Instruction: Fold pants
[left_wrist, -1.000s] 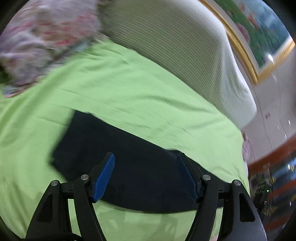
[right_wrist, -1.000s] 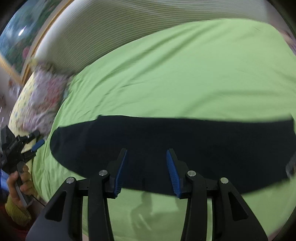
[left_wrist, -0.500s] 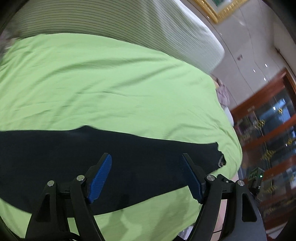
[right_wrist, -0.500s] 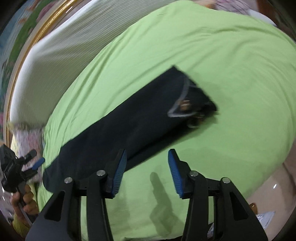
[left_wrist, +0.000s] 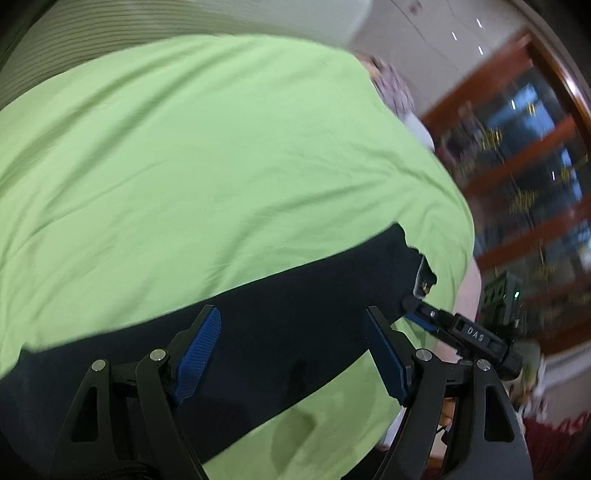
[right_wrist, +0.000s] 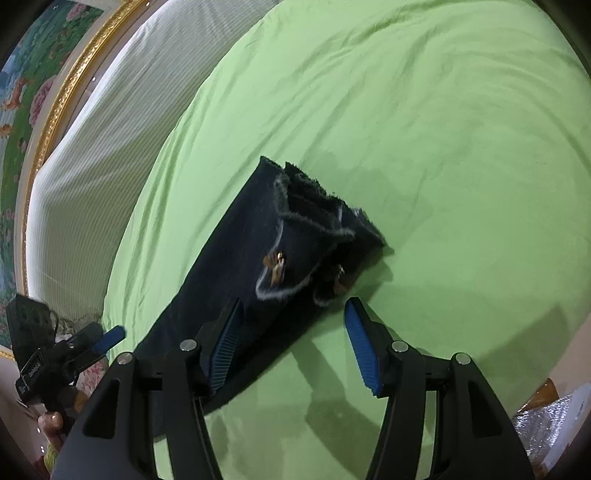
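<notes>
The right gripper (right_wrist: 291, 341) holds its blue-padded fingers (right_wrist: 360, 345) wide apart and empty, straddling the frayed cuff end of the dark pants (right_wrist: 258, 266) at the 12 o'clock position of its view; the near corner of the cuffs lies just beyond the pads. The left gripper (left_wrist: 291, 356) is likewise spread and empty, poised over the mid-length of the pants (left_wrist: 258, 325), which run as a long, already doubled strip from 8 o'clock to 3 o'clock across the green bedsheet (left_wrist: 221, 147). The striped headboard (right_wrist: 110, 147) and a gilt-framed painting (right_wrist: 33, 74) lie beyond. Risk, as a judgement: the two cuffs are splayed and uneven, so a pinch here may take only the top layer, leaving the lower leg behind and skewing the fold; the sheet could also be caught. Compared with half a second earlier, the right gripper has closed in on the cuffs, which appear nearer, and the left view has swung toward that end.
</notes>
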